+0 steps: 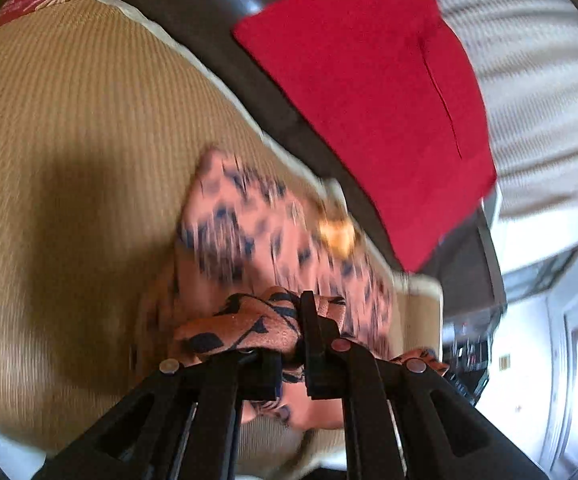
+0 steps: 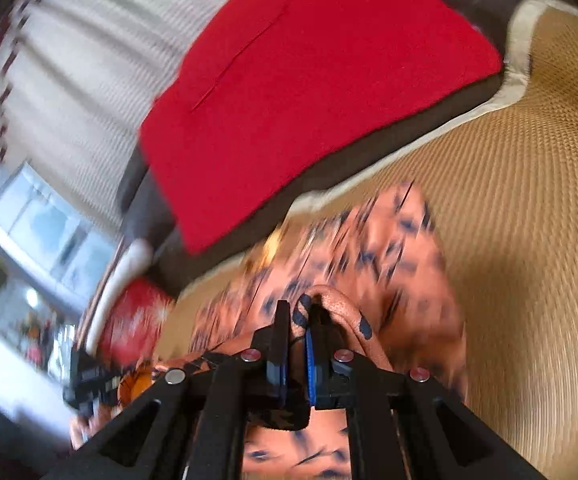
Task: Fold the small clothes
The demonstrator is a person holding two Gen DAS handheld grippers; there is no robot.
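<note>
Black left gripper (image 1: 289,344) pinches a bunched edge of the salmon garment with dark print (image 1: 249,236); the right gripper (image 2: 297,340) clamps another edge likewise. Both hold the garment above the tan woven mat (image 1: 69,140), probably to spread it, near the red cushion (image 1: 361,92).

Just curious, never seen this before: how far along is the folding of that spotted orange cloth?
Early, it seems. No finished fold shows. In hand: the left gripper and right gripper each pinch a bunched part of the orange garment, the rest draping toward the woven mat. Left: laying it flat and folding.
</note>
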